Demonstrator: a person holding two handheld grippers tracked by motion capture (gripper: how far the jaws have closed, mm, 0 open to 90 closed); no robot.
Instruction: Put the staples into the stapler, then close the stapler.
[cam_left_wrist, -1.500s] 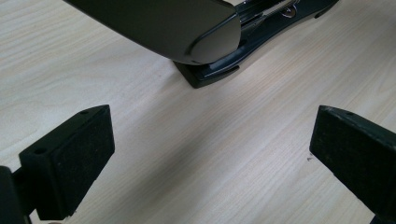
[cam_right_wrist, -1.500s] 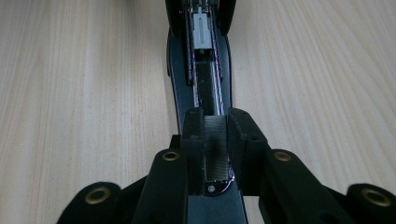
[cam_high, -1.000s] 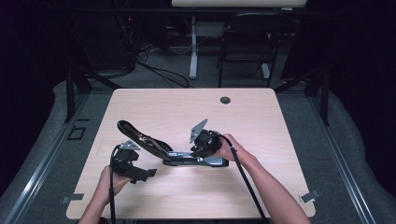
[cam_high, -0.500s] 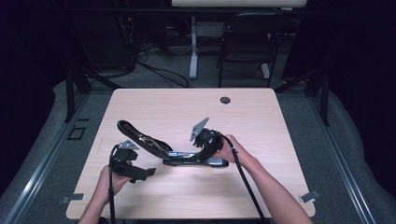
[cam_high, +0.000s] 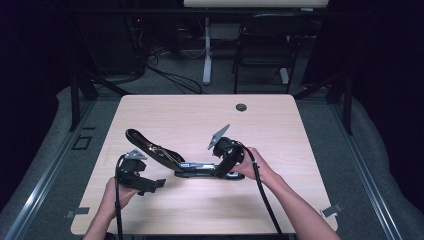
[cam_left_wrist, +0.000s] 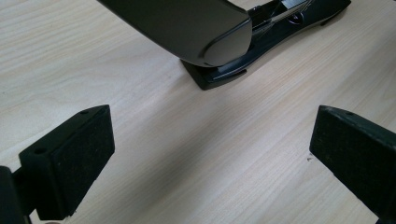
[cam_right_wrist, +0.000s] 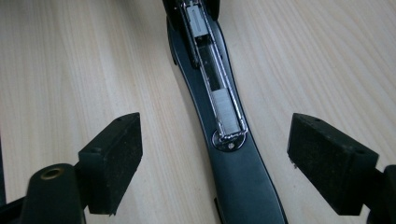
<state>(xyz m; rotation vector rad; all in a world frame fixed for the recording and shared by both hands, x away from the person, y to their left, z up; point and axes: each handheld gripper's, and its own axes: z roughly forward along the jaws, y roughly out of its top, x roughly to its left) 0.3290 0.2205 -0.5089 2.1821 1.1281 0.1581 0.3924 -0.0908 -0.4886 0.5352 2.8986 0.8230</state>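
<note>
open black stapler (cam_high: 165, 154) on wooden table (cam_high: 300, 150), right claw (cam_high: 226, 159) at its base (lid raised), left claw (cam_high: 145, 182) nearby

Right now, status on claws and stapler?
Right claw just opened, jaws astride stapler, no contact. Left claw open, short of it. Stapler lid up. Nothing in the way.

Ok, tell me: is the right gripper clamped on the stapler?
No: the right gripper's jaws stand apart from the stapler between them.

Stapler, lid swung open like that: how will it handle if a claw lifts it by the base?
Likely stiff: the stapler looks like hard black plastic and metal. The raised lid sticks out past the base, so a lift there may tip toward the lid, and the hinge could let it swing. The glossy, rounded base may slip between the pads.
</note>
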